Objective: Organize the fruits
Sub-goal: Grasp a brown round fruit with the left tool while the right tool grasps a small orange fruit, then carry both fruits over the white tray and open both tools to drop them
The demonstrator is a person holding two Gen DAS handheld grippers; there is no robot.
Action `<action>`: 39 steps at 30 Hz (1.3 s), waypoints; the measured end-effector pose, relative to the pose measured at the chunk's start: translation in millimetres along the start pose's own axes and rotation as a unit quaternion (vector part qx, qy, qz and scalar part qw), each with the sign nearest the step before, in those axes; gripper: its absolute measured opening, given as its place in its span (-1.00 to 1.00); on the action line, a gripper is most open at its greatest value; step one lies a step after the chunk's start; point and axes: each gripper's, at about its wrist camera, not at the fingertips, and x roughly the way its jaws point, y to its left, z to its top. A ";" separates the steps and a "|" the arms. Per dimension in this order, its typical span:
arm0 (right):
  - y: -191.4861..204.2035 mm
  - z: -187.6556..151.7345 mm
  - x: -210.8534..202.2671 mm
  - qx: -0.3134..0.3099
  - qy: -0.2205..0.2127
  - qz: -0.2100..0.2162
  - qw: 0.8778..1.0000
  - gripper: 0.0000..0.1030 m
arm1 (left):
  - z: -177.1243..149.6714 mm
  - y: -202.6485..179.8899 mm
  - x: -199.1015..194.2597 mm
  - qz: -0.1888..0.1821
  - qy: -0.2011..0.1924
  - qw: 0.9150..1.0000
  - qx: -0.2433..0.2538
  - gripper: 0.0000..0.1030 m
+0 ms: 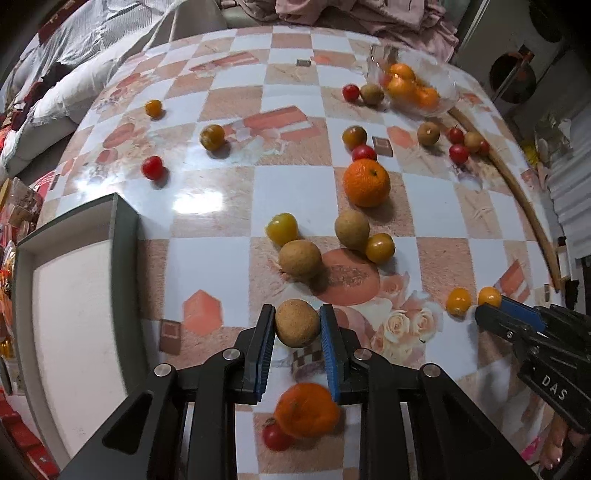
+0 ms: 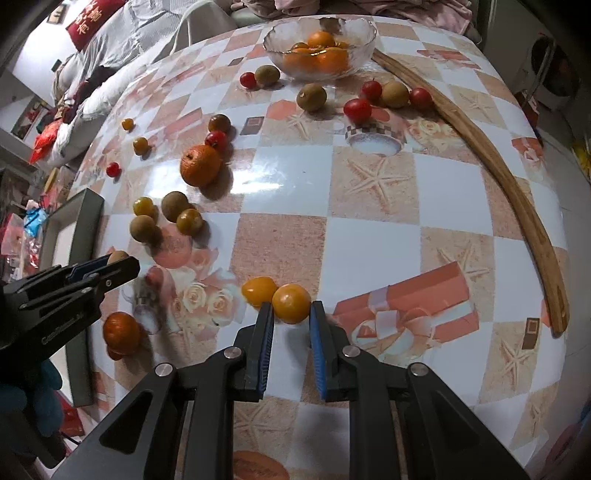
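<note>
My left gripper [image 1: 297, 325] is shut on a brown round fruit [image 1: 296, 322], held above the table; it also shows in the right wrist view [image 2: 117, 256]. My right gripper [image 2: 291, 312] is shut on a yellow-orange small fruit [image 2: 291, 302], with a second yellow fruit [image 2: 258, 291] touching its left side. Several oranges lie in a glass bowl [image 2: 354, 35] at the far side. Loose fruits are scattered: a big orange [image 1: 366, 182], brown fruits [image 1: 300, 258], yellow tomatoes [image 1: 282, 228], red tomatoes [image 1: 152, 167].
A grey tray with a white inside [image 1: 70, 295] stands at the table's left edge. A curved wooden strip [image 2: 517, 206] lies along the right side. An orange [image 1: 306, 410] and a red tomato [image 1: 275, 437] lie under my left gripper. Bedding lies beyond the table.
</note>
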 end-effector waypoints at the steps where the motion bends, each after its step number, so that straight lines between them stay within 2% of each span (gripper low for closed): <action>1: 2.2 0.2 -2.6 -0.003 0.000 0.000 1.000 -0.59 | 1.7 0.9 -4.0 -0.001 0.000 1.000 -0.002 -0.50; 5: 17.0 5.1 -11.5 -0.015 -0.006 0.009 1.000 -0.59 | -0.5 13.0 -18.9 0.000 -0.007 1.000 -0.011 -0.50; 12: 57.5 16.8 -22.4 -0.050 -0.016 0.026 0.998 -0.59 | -6.4 56.6 -40.5 0.010 -0.024 0.999 -0.042 -0.50; 23: 168.3 37.9 -17.1 -0.145 -0.017 0.063 0.987 -0.59 | -22.2 150.5 -65.1 0.051 -0.050 0.991 -0.113 -0.50; 31: 257.9 47.7 8.9 -0.214 -0.002 0.090 0.973 -0.59 | -36.4 223.0 -51.3 0.086 -0.041 0.981 -0.168 -0.50; 34: 285.1 50.7 29.6 -0.227 0.016 0.097 0.969 -0.59 | -41.1 238.4 -39.9 0.091 -0.034 0.980 -0.175 -0.50; 39: 307.1 55.7 61.9 -0.228 0.048 0.088 0.968 -0.59 | -48.1 247.6 -23.0 0.092 -0.020 0.980 -0.173 -0.50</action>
